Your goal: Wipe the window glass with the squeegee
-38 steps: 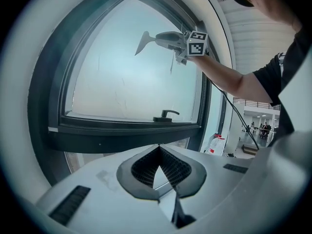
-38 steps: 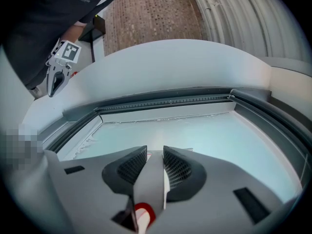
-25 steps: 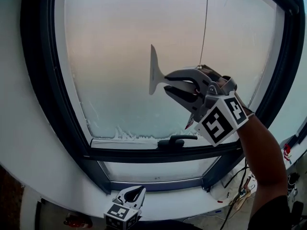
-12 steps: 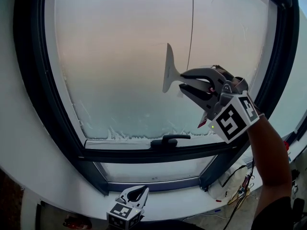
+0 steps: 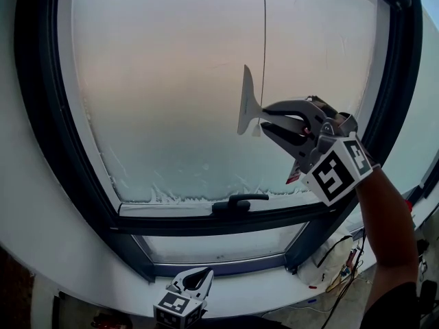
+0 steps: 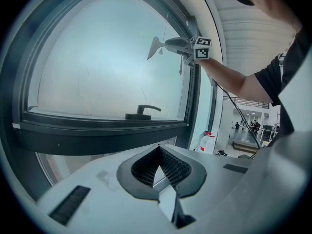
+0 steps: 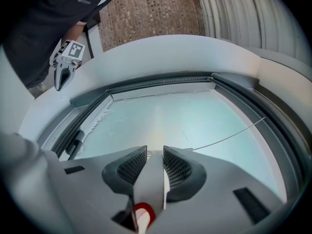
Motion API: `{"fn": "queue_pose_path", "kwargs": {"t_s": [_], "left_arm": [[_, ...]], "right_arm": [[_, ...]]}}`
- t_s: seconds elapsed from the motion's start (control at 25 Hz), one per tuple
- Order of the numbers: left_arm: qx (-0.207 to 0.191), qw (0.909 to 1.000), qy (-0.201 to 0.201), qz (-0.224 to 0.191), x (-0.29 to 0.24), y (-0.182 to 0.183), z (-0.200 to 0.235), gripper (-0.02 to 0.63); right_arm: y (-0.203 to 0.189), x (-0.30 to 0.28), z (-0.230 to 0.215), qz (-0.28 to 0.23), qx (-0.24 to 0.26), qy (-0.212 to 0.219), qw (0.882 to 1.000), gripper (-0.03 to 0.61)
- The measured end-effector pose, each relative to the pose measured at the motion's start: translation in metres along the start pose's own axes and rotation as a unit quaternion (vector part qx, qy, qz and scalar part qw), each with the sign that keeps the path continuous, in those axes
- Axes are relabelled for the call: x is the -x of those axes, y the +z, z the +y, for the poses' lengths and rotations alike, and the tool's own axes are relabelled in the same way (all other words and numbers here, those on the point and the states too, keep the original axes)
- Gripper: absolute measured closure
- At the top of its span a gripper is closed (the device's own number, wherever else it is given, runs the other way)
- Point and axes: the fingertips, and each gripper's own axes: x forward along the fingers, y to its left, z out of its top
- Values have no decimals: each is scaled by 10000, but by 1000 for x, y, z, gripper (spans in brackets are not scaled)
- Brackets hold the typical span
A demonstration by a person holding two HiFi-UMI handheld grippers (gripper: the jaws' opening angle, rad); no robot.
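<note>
The pale grey plastic squeegee (image 5: 248, 105) is up on the frosted window glass (image 5: 164, 81). Its blade stands upright against the pane, right of centre and just left of a thin dark cord (image 5: 264, 33) hanging down the glass. The handle runs back into the right gripper (image 5: 266, 118), whose fingers are pinched narrow on it, and the red handle tip (image 7: 141, 213) pokes out behind the pads. Below the blade, a black lever handle (image 5: 236, 203) sits on the dark window frame (image 5: 48, 149). Down low, well away from the action, the left gripper (image 5: 197, 274) hangs in front of the white sill (image 5: 68, 252) with its fingertips touching and nothing between them.
</note>
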Motion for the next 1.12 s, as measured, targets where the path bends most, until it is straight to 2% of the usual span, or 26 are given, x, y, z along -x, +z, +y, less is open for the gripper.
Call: {"fn": "queue_pose_path", "kwargs": {"t_s": [0.32, 0.48, 0.6, 0.68, 0.76, 0.84, 0.96, 1.08, 1.12], "left_arm": [[39, 10000, 76, 11, 10, -2, 8, 614], [94, 9998, 145, 9, 19, -5, 18, 614], [135, 9997, 193, 12, 25, -6, 27, 614], [121, 9998, 177, 17, 29, -6, 30, 614], [79, 9999, 131, 37, 33, -5, 31, 614], [53, 9999, 99, 69, 37, -6, 33, 614], [27, 9999, 60, 135, 45, -7, 39, 614], [-34, 9998, -19, 196, 52, -8, 45, 614], [-56, 9998, -41, 204, 54, -8, 47, 614]], "right_arm": [[19, -3, 0, -160, 13, 31, 9999, 486], [40, -6, -9, -342, -315, -75, 9989, 486], [49, -10, -27, -316, -1033, -633, 9921, 486], [52, -11, -44, -335, -1578, -1296, 9784, 486], [55, -9, -63, -492, -2142, -2056, 9536, 486], [58, -3, -80, -766, -2786, -2806, 9153, 486], [47, 8, -94, -914, -3994, -3549, 8403, 486], [29, 14, -100, -1077, -5129, -3791, 7626, 486], [25, 13, -101, -1148, -5416, -3813, 7403, 486]]}}
